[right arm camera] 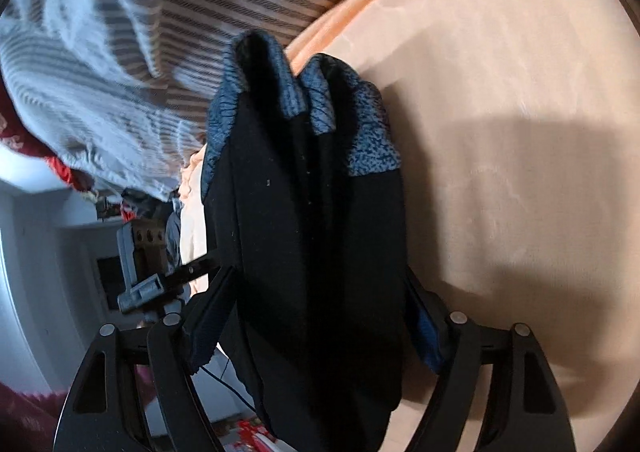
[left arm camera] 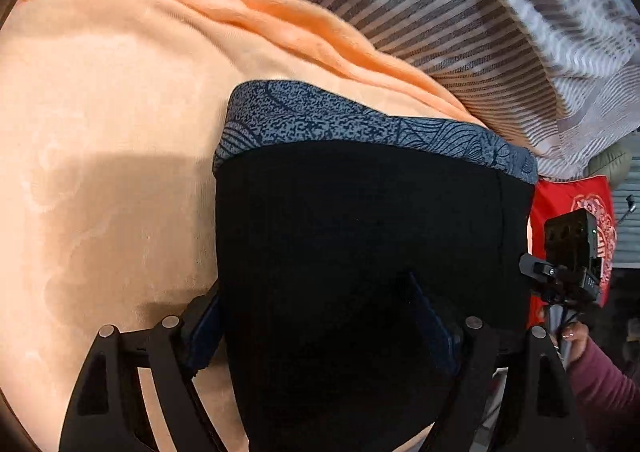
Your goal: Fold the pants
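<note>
The black pants (left arm camera: 360, 232) have a blue-grey patterned band (left arm camera: 340, 120) along their far edge. In the left wrist view they hang flat between the fingers of my left gripper (left arm camera: 320, 320), which is shut on them above the peach bed cover (left arm camera: 100, 132). In the right wrist view the pants (right arm camera: 312, 232) are bunched in folds, the patterned band (right arm camera: 368, 140) at the far end. My right gripper (right arm camera: 320, 316) is shut on them. The right gripper also shows in the left wrist view (left arm camera: 568, 264) at the right edge.
A striped grey and white blanket (left arm camera: 480, 20) lies bunched beyond the peach cover and also shows in the right wrist view (right arm camera: 120, 52). A red cushion (left arm camera: 572, 204) sits at the right. The other gripper's body (right arm camera: 148, 272) shows at the left.
</note>
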### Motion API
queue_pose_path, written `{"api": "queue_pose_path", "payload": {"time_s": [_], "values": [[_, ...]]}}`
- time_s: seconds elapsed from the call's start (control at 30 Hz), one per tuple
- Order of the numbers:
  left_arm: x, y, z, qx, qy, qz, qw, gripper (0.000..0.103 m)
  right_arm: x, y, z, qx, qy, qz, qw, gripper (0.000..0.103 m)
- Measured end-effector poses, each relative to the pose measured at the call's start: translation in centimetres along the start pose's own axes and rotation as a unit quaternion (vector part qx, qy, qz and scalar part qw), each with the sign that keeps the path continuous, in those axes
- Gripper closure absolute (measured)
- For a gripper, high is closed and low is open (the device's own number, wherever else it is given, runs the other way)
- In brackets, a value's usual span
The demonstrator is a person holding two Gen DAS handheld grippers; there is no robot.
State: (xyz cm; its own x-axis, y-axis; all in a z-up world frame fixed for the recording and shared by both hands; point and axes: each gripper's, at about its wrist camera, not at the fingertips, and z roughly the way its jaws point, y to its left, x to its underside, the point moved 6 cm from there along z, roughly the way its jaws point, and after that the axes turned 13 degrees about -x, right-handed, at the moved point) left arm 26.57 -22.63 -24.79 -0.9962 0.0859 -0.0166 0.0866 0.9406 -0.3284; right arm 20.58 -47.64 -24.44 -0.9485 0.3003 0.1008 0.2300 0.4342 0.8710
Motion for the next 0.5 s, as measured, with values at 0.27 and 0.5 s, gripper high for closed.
{"api": "queue_pose_path", "payload": {"time_s": [0.27,0.5], "values": [[1.7,-2.1,-4.4,-0.024,-0.04,0.025,0.9986,0.043,1.3,2.0,-1.3,-0.024,-0.028,0.011,0.999,0.055],[4.8,-3.7,-7.4,-0.03,-0.042,0.05,0.9974,0.043,4.8,3.7,-3.9,-0.035,-0.032,0.003,0.999,0.056]]}}
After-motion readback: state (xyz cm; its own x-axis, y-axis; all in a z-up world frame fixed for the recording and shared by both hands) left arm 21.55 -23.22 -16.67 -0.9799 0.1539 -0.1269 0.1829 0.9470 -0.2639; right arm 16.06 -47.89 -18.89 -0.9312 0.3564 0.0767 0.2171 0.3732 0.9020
